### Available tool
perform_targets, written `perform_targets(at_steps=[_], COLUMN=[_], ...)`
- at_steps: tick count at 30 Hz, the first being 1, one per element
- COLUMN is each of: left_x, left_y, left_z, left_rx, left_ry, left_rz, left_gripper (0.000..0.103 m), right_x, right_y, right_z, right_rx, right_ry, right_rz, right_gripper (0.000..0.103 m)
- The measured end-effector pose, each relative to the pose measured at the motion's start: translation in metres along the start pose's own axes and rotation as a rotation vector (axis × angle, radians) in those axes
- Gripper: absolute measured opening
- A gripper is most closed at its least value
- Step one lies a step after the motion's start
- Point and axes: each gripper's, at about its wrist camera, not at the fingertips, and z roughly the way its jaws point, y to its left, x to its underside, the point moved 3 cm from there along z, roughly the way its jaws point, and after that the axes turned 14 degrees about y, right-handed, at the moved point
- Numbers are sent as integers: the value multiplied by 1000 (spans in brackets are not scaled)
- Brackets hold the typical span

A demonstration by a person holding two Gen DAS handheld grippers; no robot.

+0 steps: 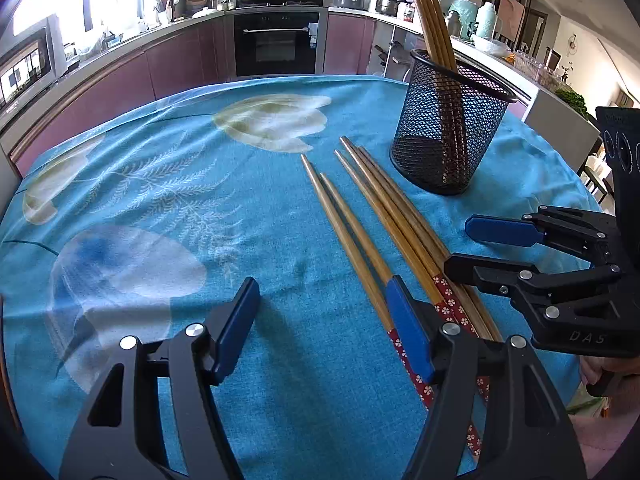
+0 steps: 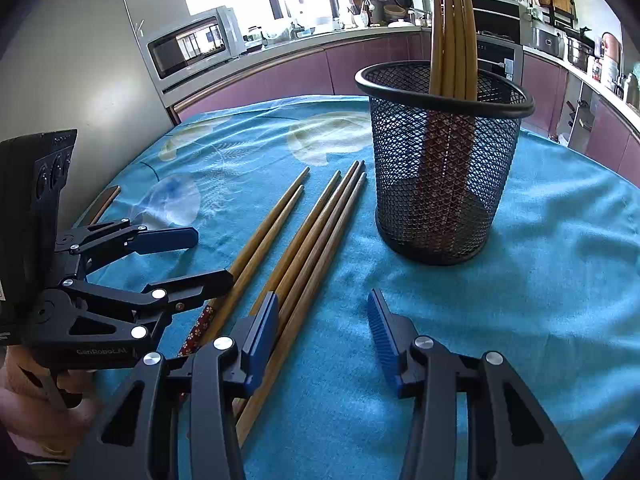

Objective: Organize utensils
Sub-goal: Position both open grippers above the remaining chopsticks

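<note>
Several wooden chopsticks (image 1: 376, 216) with red flowered ends lie side by side on the blue tablecloth; they also show in the right wrist view (image 2: 304, 236). A black mesh cup (image 1: 450, 128) stands upright behind them and holds several more chopsticks (image 1: 430, 16), as the right wrist view shows too (image 2: 444, 160). My left gripper (image 1: 320, 316) is open and empty, its right finger over the leftmost chopsticks. My right gripper (image 2: 324, 324) is open and empty, its left finger over the right-hand chopsticks. In the left wrist view the right gripper (image 1: 460, 248) is seen at the right, above the handle ends.
The round table's blue flowered cloth (image 1: 160, 200) stretches left of the chopsticks. Kitchen counters, an oven (image 1: 276, 40) and a microwave (image 2: 192, 48) stand beyond the table's far edge. A thin flat object (image 2: 105, 202) lies at the table's left edge.
</note>
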Motion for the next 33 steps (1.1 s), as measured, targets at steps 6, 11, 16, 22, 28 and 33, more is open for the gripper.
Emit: perform_targets(at_steps=[6,11,16,22,28,33], left_x=[0,0,0,0,0,0], left_y=[0,0,1,1,2,3], left_z=[1,0,1,1,2,3], left_rx=[0,0,2,1,1,0], left_ry=[2,2,2,2,1,0], left_rz=[0,0,-2,-2,-5,-8], left_gripper=[65,65,64,64,63,62], right_x=[-1,-1,-1,0,-3,-7], right_y=[-1,-2,-1,-3,2,2], right_z=[1,3,2,2,5,8], right_rx=[2,4,26,34,64,77], right_ry=[-1,-2,0,4,9,13], right_rz=[5,8,4,5,-16,-10], right_gripper=[41,40,39,38,37,36])
